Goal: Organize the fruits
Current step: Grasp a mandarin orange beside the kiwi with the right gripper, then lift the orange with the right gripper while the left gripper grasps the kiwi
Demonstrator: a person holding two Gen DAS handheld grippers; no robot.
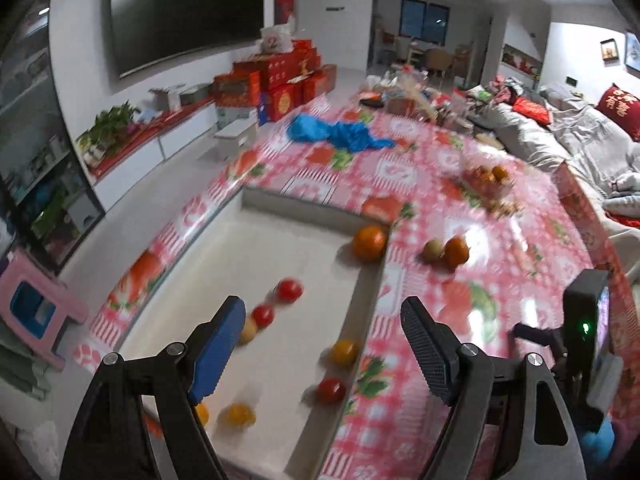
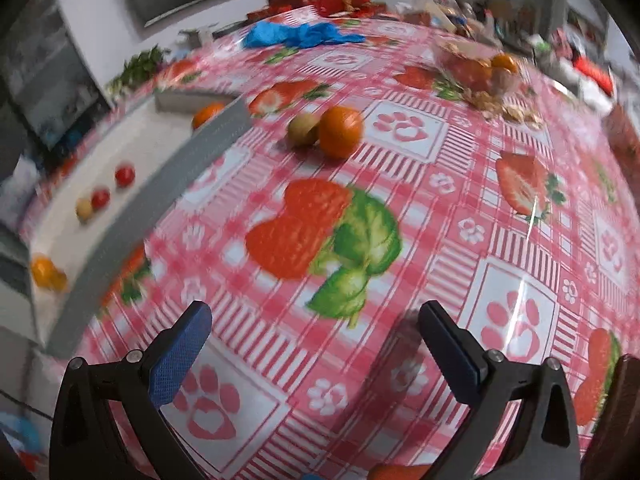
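Nearest the cameras: left tool [image 1: 322, 336] hangs over the white tray [image 1: 200, 280], jaws wide apart with nothing between them; right tool [image 2: 316, 332] hovers above the desk [image 2: 520, 208], jaws likewise spread and empty.
Inside the tray: small red tomatoes [image 1: 290, 289], yellow ones [image 1: 344, 353] and a pale fruit lie loose and apart; a large orange [image 1: 370, 243] rests in the far corner against the wall.
Just beyond the tray: a second orange [image 2: 341, 131] touches a greenish-brown fruit [image 2: 303, 130] on the bare desk, outside the tray.
Handling, small fruit: judged light, smooth, thin-skinned and prone to roll; a gentle squeeze across the middle suits them.
Handling, oranges: judged firmer and heavier, with a skin that grips; take them across the widest part.
Farther back: a clear bowl of fruit [image 2: 478, 70], blurred, with scraps beside it.
Surface: glossy strawberry-print cloth, probably slippery.
Room: blue cloth [image 1: 340, 134], red boxes [image 1: 272, 80], a dark screen [image 1: 184, 8], a sofa [image 1: 560, 136].
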